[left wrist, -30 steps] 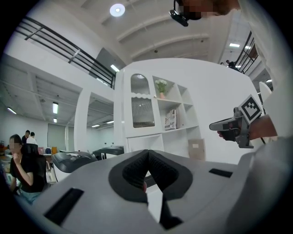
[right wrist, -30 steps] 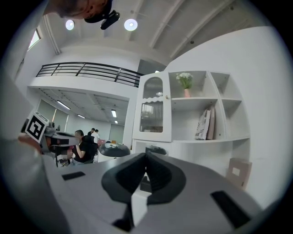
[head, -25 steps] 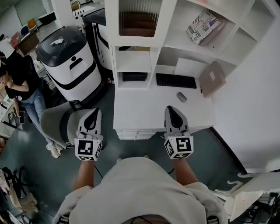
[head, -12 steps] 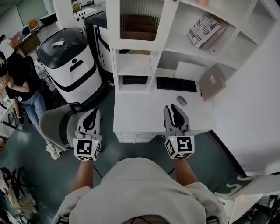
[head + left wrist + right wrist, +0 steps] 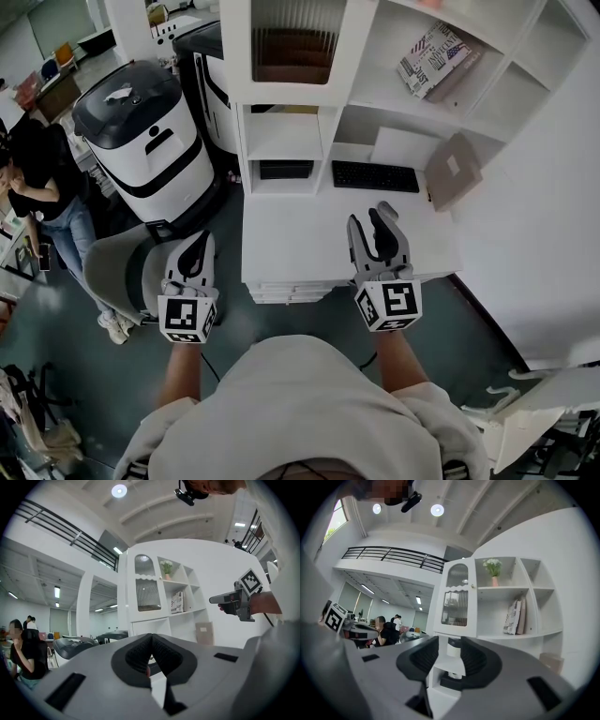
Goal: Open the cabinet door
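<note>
The cabinet door (image 5: 286, 42) is a white-framed ribbed glass panel, closed, at the top left of the white shelf unit; it also shows in the right gripper view (image 5: 457, 602) and the left gripper view (image 5: 147, 592). My right gripper (image 5: 371, 217) hovers over the white desk (image 5: 291, 239), well short of the door. Its jaws have just been opening and stand open (image 5: 449, 656) with nothing between them. My left gripper (image 5: 200, 242) hangs left of the desk, over the chair, its pads closed together (image 5: 151, 641) on nothing.
A black keyboard (image 5: 377, 175) lies at the back of the desk, with a brown board (image 5: 455, 169) leaning at the right. A book (image 5: 431, 52) stands on an upper shelf. A white and black machine (image 5: 145, 141), a grey chair (image 5: 117, 267) and a person (image 5: 42, 178) are to the left.
My right gripper's jaws went from shut to open, and it moved a little up and toward the shelf unit. The left gripper stayed where it was.
</note>
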The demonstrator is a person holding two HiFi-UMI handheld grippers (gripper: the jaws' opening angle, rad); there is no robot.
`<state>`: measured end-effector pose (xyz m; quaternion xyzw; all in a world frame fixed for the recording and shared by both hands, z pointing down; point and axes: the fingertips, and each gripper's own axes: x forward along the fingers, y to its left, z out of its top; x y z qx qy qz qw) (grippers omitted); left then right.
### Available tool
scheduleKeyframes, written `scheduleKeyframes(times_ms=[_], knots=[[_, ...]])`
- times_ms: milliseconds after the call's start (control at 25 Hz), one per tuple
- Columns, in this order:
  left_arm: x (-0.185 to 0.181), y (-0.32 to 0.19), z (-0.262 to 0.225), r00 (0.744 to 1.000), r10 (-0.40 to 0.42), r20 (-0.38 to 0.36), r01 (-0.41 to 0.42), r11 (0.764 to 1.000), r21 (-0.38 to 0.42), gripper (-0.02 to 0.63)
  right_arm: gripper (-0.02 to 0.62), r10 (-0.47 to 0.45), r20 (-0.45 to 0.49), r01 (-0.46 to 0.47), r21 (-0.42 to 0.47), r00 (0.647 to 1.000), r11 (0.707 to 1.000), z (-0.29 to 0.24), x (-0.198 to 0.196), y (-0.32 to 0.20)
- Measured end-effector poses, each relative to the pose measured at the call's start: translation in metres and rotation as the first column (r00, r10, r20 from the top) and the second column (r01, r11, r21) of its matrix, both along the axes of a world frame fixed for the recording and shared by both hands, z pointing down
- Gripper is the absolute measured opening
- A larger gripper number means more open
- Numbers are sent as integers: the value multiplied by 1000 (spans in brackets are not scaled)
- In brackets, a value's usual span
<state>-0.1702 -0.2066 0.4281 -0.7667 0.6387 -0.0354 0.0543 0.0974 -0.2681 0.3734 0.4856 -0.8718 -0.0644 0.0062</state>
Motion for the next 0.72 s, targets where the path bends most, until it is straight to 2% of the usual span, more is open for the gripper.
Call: scheduleKeyframes(times_ms=[80,400,720], knots=[[0,0,1,1000,-1,-1,1,1000,-1,-2,154,-2,2,2,10,1000,1000,-6,-1,-1],[-7,1,2,1000,-14,-9,14,1000,-4,-2,244,-18,8,18,3,1000,1000,-13,-7,-4],[-8,4,3,1000,-15,-9,15,1000,-3,-2,245,-2,-17,2,12,1000,1000,-26,-9,-12]])
